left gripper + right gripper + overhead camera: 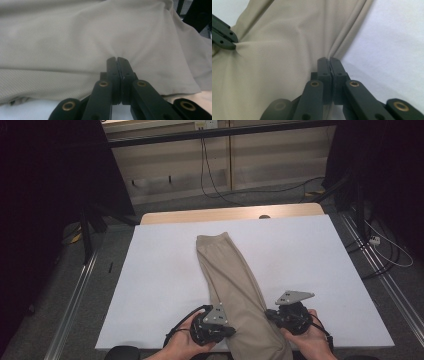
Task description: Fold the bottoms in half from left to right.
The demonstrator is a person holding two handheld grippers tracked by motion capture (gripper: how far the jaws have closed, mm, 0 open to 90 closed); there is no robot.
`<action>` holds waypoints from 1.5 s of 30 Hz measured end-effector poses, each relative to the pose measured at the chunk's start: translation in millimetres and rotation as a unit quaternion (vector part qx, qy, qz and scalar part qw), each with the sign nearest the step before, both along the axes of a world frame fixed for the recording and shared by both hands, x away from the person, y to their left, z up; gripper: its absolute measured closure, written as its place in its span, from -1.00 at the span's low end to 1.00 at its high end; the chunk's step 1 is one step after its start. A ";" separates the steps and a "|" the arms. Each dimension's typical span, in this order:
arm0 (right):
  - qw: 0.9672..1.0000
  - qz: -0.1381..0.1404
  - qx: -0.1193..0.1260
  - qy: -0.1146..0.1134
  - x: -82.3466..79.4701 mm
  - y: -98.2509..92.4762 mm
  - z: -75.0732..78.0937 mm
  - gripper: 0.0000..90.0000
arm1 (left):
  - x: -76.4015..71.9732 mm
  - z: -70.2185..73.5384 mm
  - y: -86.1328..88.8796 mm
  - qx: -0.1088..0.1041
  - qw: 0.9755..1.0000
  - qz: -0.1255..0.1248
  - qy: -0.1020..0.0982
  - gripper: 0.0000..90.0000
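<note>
- I have both claws clamped on the beige garment (235, 285): left claw (117, 59) pinching its left edge, right claw (329, 59) its right edge.
- To do this well, I'd lift both together, level, keeping the cloth taut.
- The garment lies mid white tabletop (150, 285), long axis running from the near edge toward the far side, leaning left.

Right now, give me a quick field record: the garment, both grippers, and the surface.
garment: beige knit garment, folded into a long strip, lying diagonally, near end hanging over the table's front edge
left gripper: shut on the garment's left edge, fabric puckered at the tips
right gripper: shut on the garment's right edge, where folds converge
surface: white table cover
hands: one hand on each gripper
</note>
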State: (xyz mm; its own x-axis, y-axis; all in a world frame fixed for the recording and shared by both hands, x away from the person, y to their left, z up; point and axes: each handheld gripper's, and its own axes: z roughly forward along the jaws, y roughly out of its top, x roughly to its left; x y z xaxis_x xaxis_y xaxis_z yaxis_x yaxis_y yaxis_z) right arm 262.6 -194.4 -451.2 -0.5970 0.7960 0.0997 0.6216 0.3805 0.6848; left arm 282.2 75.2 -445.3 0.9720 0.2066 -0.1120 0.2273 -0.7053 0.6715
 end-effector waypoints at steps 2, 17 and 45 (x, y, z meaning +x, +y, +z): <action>1.000 -0.005 0.003 0.004 -3.3 -0.5 0.9 0.97 | -1.6 1.1 2.8 0.004 1.000 0.001 -0.003 0.99; 0.999 0.025 0.032 0.031 -49.8 5.4 1.9 0.97 | -15.3 5.8 30.1 0.013 0.999 -0.010 0.032 0.99; 0.997 0.015 0.062 -0.032 -16.5 8.8 13.5 -0.18 | 9.0 11.4 67.5 -0.046 0.989 0.139 -0.014 -0.44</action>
